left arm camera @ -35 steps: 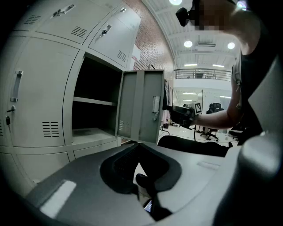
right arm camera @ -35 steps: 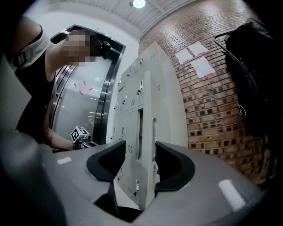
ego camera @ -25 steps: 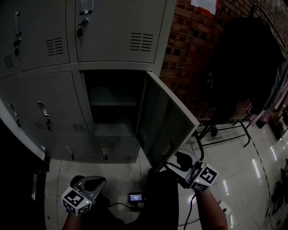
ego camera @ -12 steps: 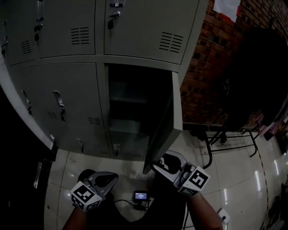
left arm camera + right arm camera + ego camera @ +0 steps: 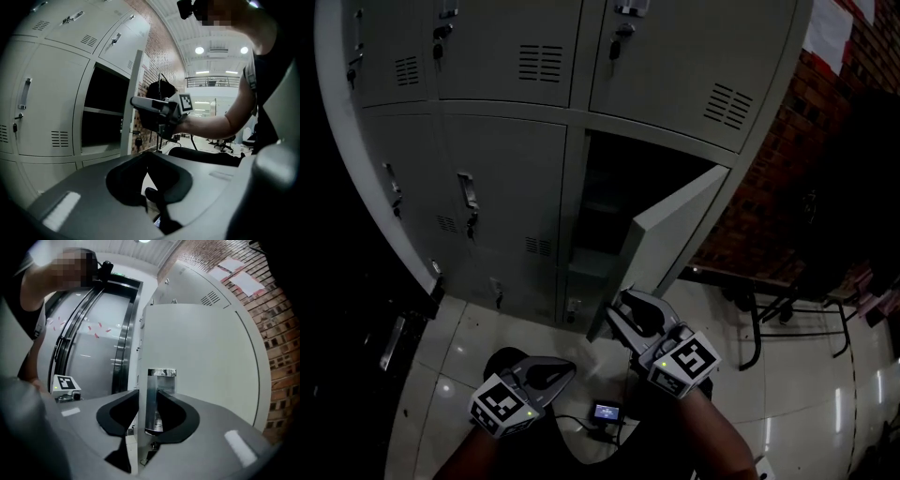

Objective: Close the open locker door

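The locker door (image 5: 670, 239) stands half open at the right-hand column. Its free edge, by the metal latch handle (image 5: 161, 380), is pinched between the jaws of the right gripper (image 5: 623, 305). Judged a light, stiff sheet-metal panel on free hinges, with smooth paint that may slip; this edge hold suits. The left gripper (image 5: 565, 366) hangs low, jaws together and empty.

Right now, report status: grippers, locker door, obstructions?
Left gripper shut, empty. Right gripper shut on locker door at its edge. Door partly open. Nothing visible blocking its swing.
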Motion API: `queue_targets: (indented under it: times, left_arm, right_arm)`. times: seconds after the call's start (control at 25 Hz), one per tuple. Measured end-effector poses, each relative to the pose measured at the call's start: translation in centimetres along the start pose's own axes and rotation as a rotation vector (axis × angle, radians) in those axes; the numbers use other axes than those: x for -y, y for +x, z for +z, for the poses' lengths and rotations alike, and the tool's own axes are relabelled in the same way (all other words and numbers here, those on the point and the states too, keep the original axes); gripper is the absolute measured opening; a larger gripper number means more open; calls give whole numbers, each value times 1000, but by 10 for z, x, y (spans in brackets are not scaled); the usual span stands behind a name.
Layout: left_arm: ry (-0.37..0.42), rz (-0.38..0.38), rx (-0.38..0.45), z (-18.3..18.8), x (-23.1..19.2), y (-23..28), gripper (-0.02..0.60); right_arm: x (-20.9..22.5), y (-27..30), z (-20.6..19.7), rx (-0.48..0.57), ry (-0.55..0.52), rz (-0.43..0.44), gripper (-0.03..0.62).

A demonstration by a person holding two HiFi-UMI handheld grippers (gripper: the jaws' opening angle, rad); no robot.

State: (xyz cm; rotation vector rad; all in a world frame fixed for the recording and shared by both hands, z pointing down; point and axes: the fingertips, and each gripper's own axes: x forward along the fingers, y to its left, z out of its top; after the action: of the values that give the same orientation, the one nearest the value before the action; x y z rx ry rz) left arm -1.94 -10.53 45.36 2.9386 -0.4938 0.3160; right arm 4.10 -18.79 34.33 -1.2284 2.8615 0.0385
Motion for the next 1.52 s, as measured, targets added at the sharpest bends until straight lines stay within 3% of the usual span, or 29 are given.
queue_targets:
  times: [0.52,0.92,1.2,1.52]
  left_arm:
    - [-6,-11,24,3,1,-1,12]
    - [-14,-24,44,7,1,-4,12]
    - [-19,-26,41,5,0,-3,12]
    - [-12,-18,23,3,0,-1,12]
  right_arm:
    - [50,97,-8,-73,-35,-118,84]
    - [124,124,-12,-128,-25,-262,112]
    - [137,123,-12,-112,-55,-288,5]
    - [136,125,-15,-124,-61,-277,3]
